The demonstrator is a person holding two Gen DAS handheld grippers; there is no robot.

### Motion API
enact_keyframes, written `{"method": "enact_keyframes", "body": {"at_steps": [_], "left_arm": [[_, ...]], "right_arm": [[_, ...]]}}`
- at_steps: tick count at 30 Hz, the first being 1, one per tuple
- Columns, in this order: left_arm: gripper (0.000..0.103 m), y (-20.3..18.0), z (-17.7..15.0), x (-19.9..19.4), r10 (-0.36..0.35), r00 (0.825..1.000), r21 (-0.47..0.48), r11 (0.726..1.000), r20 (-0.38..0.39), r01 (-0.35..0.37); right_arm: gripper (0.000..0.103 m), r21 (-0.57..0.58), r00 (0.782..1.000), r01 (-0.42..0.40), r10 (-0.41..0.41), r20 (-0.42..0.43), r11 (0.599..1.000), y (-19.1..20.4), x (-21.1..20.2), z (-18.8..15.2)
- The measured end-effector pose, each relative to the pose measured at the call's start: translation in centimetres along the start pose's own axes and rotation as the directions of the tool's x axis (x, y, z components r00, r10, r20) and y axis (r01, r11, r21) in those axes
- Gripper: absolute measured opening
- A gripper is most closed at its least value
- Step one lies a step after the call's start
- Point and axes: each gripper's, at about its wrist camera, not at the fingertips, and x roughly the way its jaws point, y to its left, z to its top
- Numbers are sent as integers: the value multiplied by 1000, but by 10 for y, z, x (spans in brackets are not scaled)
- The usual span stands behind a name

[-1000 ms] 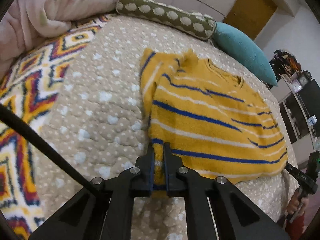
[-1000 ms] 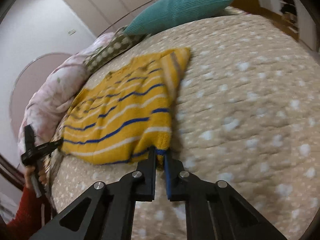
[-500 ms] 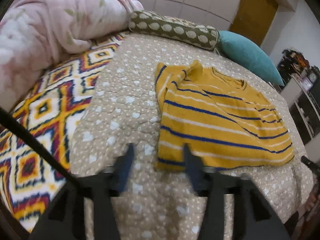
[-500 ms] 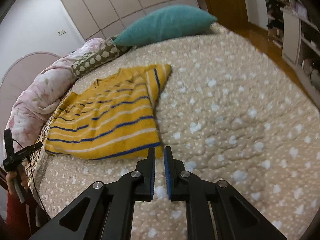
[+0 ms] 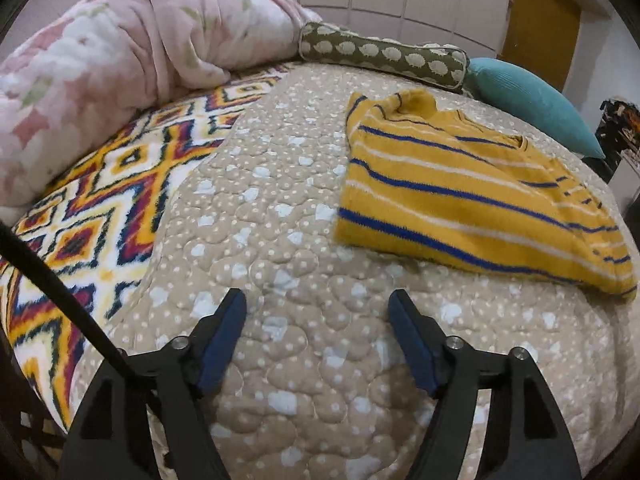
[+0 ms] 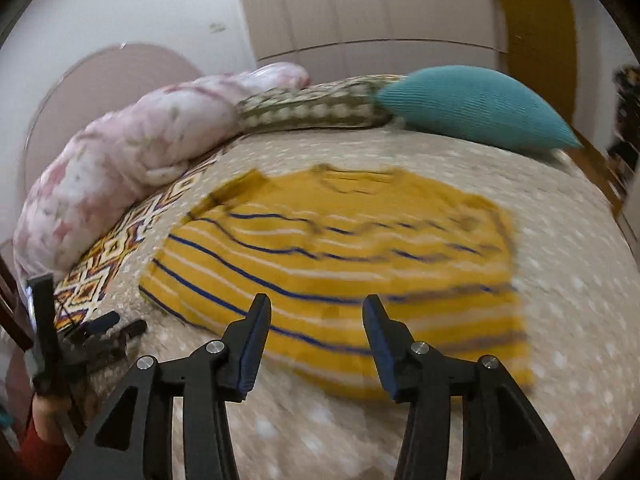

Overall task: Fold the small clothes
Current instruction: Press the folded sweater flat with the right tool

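sweater [image 5: 460, 196]: flat on bed quilt [image 5: 280, 240], collar toward the pillow edge, hem toward the near edge, long axis running side to side | fuzzy yellow knit, blue and white stripes, sleeves folded in | left gripper [image 5: 316, 332]: jaws wide, empty, over quilt | right gripper [image 6: 314, 340]: jaws wide, empty, above hem | right view motion-blurred

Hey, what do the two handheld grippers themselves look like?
Both the left gripper and the right gripper have matte black angular linkage arms with silver round bolts and blue pads lining the fingers. A black cable crosses the left view.
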Motion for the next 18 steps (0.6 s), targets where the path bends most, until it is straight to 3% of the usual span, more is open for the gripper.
{"method": "enact_keyframes", "body": {"at_steps": [3,4,9,18], "left_arm": [[74,-3,-7,-1,20,999,11,1000,40,-21],[75,-3,-8,-1,22,999,11,1000,49,-23],[77,-3,-10,0,9,997,9,1000,72,-10],[81,-1,-13,-2,-25,996,6,1000,81,24]], "right_arm": [[49,-62,996,-15,9,-93,998,35,42,20],[44,-80,994,-29,20,-108,996,47,55,27],[44,-140,986,-77,54,-161,987,103,119,59],[43,-224,963,5,-66,-262,975,144,221,96]]}}
